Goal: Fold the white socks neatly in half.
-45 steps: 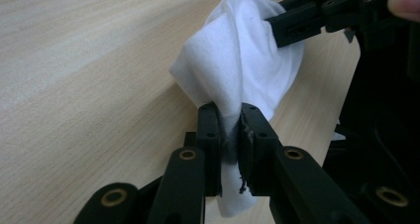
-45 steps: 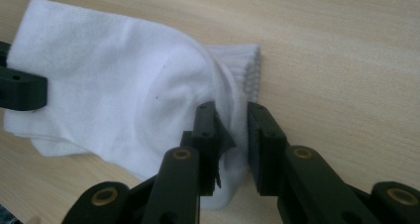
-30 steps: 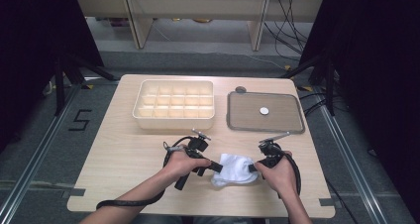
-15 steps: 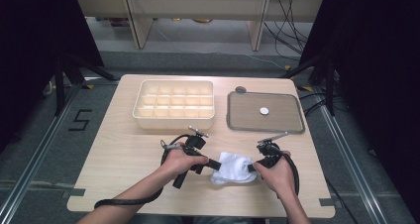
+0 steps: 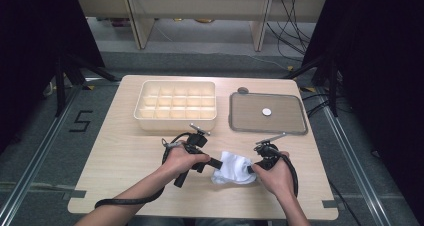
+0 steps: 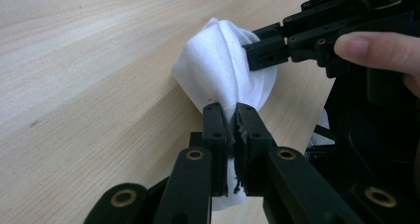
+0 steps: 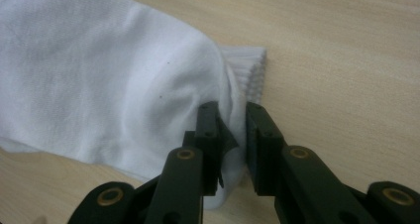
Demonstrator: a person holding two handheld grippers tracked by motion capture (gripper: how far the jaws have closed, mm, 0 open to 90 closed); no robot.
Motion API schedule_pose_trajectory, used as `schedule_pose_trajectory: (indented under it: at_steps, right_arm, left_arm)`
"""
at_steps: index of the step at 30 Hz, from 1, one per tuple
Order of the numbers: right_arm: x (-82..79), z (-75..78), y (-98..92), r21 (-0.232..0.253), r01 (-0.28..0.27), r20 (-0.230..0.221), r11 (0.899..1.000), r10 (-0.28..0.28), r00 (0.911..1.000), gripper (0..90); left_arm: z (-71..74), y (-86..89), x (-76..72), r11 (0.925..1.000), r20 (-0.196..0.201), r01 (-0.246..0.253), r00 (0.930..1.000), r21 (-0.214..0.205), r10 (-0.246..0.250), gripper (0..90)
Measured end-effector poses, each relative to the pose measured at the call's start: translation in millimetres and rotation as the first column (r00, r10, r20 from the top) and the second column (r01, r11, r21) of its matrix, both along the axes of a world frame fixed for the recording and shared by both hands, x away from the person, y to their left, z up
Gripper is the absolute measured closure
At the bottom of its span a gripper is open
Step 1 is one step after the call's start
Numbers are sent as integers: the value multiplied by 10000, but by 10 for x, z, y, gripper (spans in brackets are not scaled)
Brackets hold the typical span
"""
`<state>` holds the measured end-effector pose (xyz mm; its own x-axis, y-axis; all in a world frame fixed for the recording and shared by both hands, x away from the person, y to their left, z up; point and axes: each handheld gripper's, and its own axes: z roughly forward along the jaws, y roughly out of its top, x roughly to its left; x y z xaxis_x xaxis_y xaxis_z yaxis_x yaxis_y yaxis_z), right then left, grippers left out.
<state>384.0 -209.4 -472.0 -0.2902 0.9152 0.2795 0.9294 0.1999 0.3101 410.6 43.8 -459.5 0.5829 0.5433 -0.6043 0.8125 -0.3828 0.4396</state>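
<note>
A white sock [image 5: 231,169] lies bunched on the wooden table [image 5: 125,156] near its front edge, between the person's two hands. My left gripper [image 5: 216,163] pinches a fold of the sock [image 6: 218,65] from the left; its jaws [image 6: 230,110] have just been closing and now press on the cloth. From the right, my right gripper [image 5: 248,170] holds the sock [image 7: 114,80] near its ribbed cuff, with cloth between its fingertips [image 7: 229,110]. In the left gripper view, the right gripper [image 6: 250,50] clamps the far side of the bundle.
A cream box [image 5: 175,122] divided into several compartments stands behind the hands at centre left. To its right is a grey tray [image 5: 231,113] with a small white disc [image 5: 267,112] in it. A small dark round object [image 5: 243,90] lies behind the tray.
The left gripper's jaws have drawn tighter on the sock's fold, and the sock is bunched a little more. Both hands stay nearly where they were.
</note>
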Motion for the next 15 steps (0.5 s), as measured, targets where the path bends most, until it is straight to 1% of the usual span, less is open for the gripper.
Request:
schedule_pose_trajectory:
  at_steps: [1,2,4,5,6,7,8,9,10,11,12,13,15]
  right_arm:
    - [8,-10,0,-30,-124,101,9999,124,9999,783]
    - [7,-12,12,-188,5,134,9998,-2,9999,783]
    - [10,-15,30,-192,-59,203,9998,63,9998,783]
    - [8,-10,41,-196,-3,119,9998,5,9999,783]
    - [12,-13,46,-207,-60,179,9998,64,9998,783]
    - [4,2,65,-95,-10,46,10000,10,10000,783]
    - [8,0,70,-106,-42,87,9999,43,10000,783]
    - [10,1,75,-103,-41,69,9999,42,10000,783]
    - [21,-13,69,-132,-187,190,9997,190,9996,784]
    - [17,-10,82,-254,-7,167,9997,11,9999,784]
    - [17,-8,94,-205,-74,145,9998,77,9999,784]
    - [6,4,110,-152,15,82,9999,-14,10000,784]
    - [5,5,130,-184,34,78,9998,-33,10000,784]
  left_arm:
    - [9,-24,-13,9994,-54,-298,9995,-177,297,841]
    - [17,-4,-1,10000,47,11,10000,-9,-11,840]
    - [37,5,5,9997,98,191,9998,116,-193,839]
    - [40,-37,-23,9989,-44,-398,9992,-262,397,839]
    - [49,-30,-21,9992,-19,-305,9995,-247,305,838]
    - [54,-23,-18,9996,5,-220,9998,-201,220,837]
    - [56,-21,-18,9996,10,-213,9998,-200,214,837]
    - [62,0,-8,10000,56,55,10000,-7,-55,837]
    - [63,1,-7,10000,51,55,10000,-12,-55,837]
    - [63,-10,-10,9999,48,-101,9999,-106,101,837]
    - [67,4,3,9999,110,155,9998,45,-155,837]
    - [63,-5,0,10000,104,65,9999,-40,-65,837]
    - [69,-14,-3,10000,46,25,10000,-49,-25,837]
